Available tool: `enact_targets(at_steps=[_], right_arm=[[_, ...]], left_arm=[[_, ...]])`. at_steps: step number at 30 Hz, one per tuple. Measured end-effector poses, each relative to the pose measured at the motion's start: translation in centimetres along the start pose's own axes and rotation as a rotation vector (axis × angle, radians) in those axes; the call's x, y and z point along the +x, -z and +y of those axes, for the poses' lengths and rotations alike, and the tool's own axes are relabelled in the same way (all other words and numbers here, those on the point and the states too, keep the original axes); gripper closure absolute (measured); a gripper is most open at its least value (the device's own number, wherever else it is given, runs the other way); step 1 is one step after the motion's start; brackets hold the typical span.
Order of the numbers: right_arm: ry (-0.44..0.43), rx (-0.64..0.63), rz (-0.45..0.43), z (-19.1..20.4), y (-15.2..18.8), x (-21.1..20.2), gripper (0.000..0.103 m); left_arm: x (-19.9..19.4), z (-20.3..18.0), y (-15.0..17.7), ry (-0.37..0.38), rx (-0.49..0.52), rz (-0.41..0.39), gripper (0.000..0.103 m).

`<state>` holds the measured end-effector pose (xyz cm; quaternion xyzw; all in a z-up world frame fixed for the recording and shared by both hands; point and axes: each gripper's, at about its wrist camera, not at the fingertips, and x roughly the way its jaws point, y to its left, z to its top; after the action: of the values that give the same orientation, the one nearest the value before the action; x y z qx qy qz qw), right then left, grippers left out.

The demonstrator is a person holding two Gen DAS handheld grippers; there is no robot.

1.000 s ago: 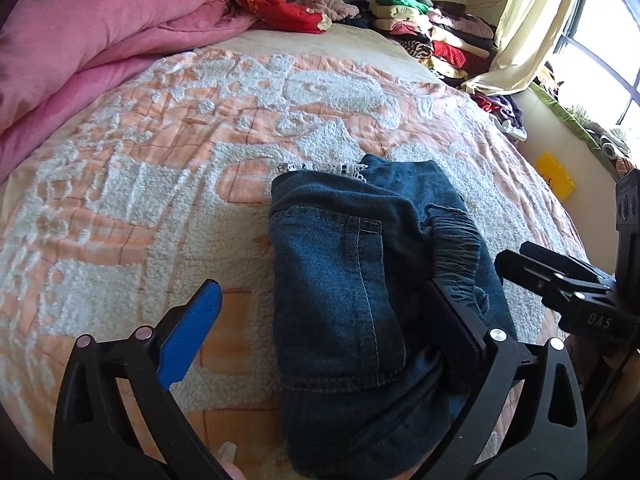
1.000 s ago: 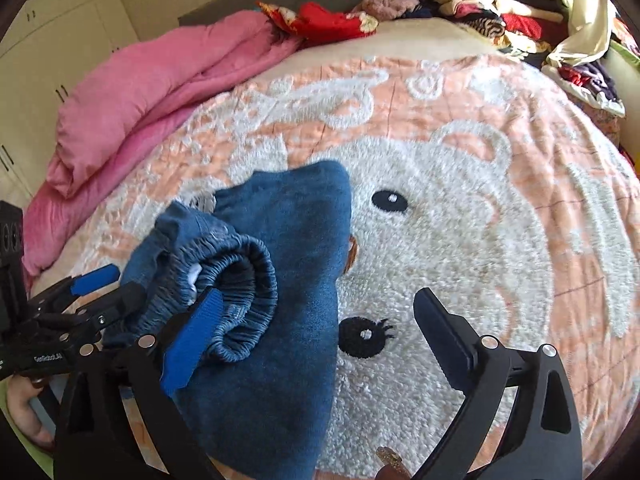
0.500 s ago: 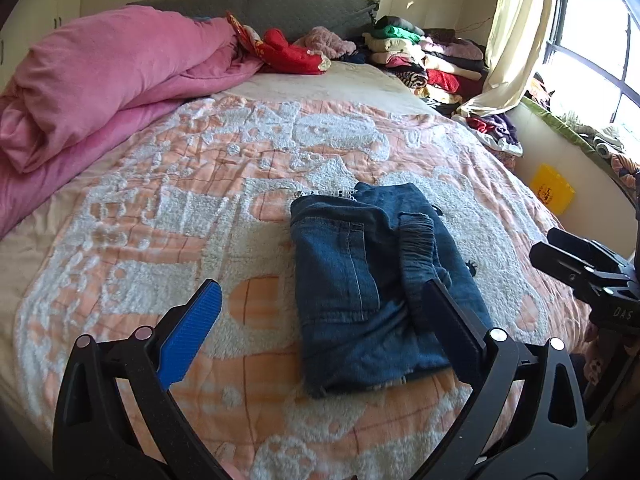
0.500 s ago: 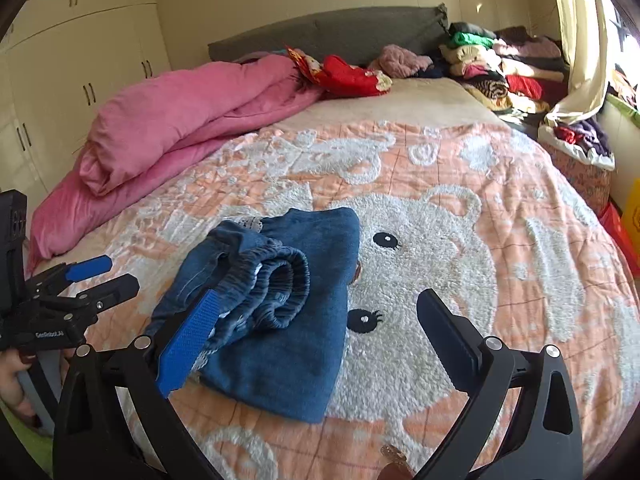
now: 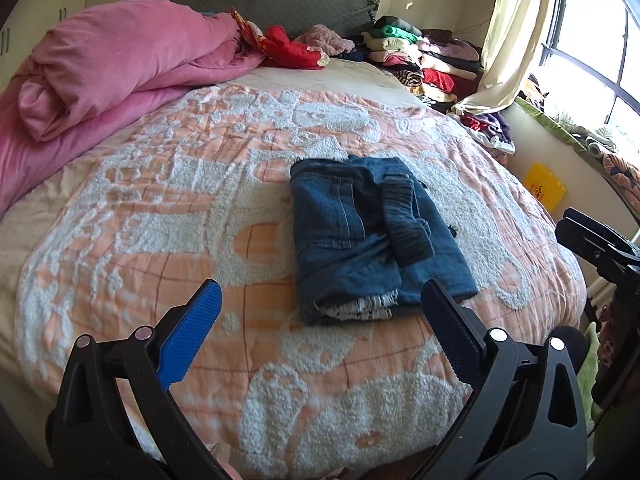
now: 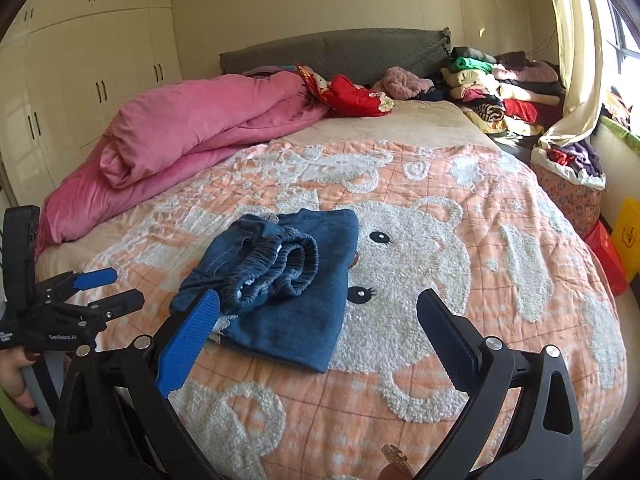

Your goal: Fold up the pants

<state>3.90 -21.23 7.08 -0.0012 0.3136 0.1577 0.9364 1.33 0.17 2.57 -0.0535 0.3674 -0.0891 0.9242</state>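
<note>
- Both claws stand wide open and hold nothing: the left claw [image 5: 320,304] hangs over the near edge of the bed [image 5: 120,240], and the right claw [image 6: 318,308] does the same a little further right.
- A second ago both cameras sat low and close, right at the jeans [image 5: 372,236]; now both claws have drawn back and up, well clear of the cloth, so the whole bundle shows.
- Each claw also shows in the other's view: the left one at the left edge of the right wrist view [image 6: 104,290], the right one at the right edge of the left wrist view [image 5: 596,244], both apart from the jeans.
- I judge that this retreat means the last fold is laid and let go; the task looks nearly or fully done, with at most some tidying left.
- The jeans lie on the bed's near half, roughly mid-width, on the white bear pattern of the blanket [image 6: 440,240].
- Folded, they make a compact oblong whose long axis runs near to far, slightly angled.
- The elastic waistband [image 6: 288,264] sits bunched on top, toward the right half in the left wrist view.
- Frayed hems [image 5: 360,306] poke out at the near end, so the leg ends point toward the person; the far edge is a smooth fold.
- The top layer looks puffy, not flat.
</note>
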Motion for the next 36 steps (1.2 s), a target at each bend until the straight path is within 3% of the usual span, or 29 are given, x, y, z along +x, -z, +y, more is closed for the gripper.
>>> enact_targets(at_steps=[11,15,36], right_arm=[[-0.018,0.015,0.106,1.0,4.5,0.6,0.004],[-0.012,0.036,0.152,0.9,5.9,1.7,0.004],[0.012,0.034,0.139,0.6,5.8,1.9,0.004]], left_arm=[[0.9,0.1,3.4,-0.027,-0.019,0.061,0.009],[1.8,0.2,4.1,-0.074,-0.016,0.102,0.009],[2.1,0.3,4.3,-0.075,-0.013,0.104,0.009]])
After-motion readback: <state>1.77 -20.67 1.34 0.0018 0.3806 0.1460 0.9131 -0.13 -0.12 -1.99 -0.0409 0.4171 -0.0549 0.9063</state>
